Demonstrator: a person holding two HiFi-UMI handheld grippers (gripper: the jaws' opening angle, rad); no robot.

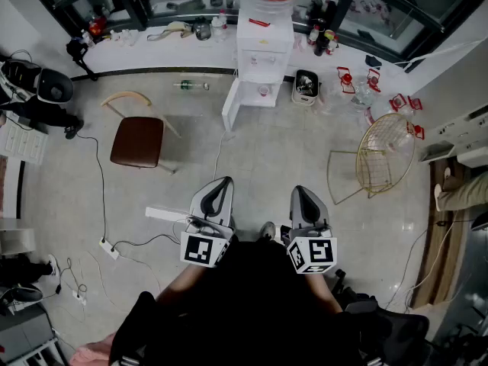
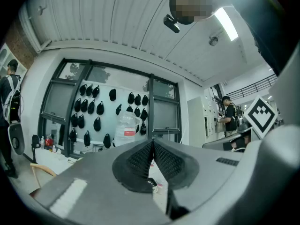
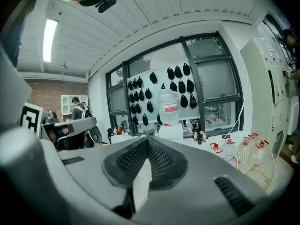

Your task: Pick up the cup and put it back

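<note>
Both grippers are held low in front of the person, over the tiled floor and pointing at the far wall. My left gripper has its jaws pressed together with nothing between them. My right gripper is shut and empty too. Well ahead stands a white water dispenser with a clear jug on top. A small pale cup-like thing sits in its niche, too small to make out clearly. Neither gripper is near it.
A brown-seated chair stands ahead to the left, a gold wire chair to the right. Cables and a power strip lie on the floor at left. A bottle lies by the wall. Red-capped jugs stand right of the dispenser.
</note>
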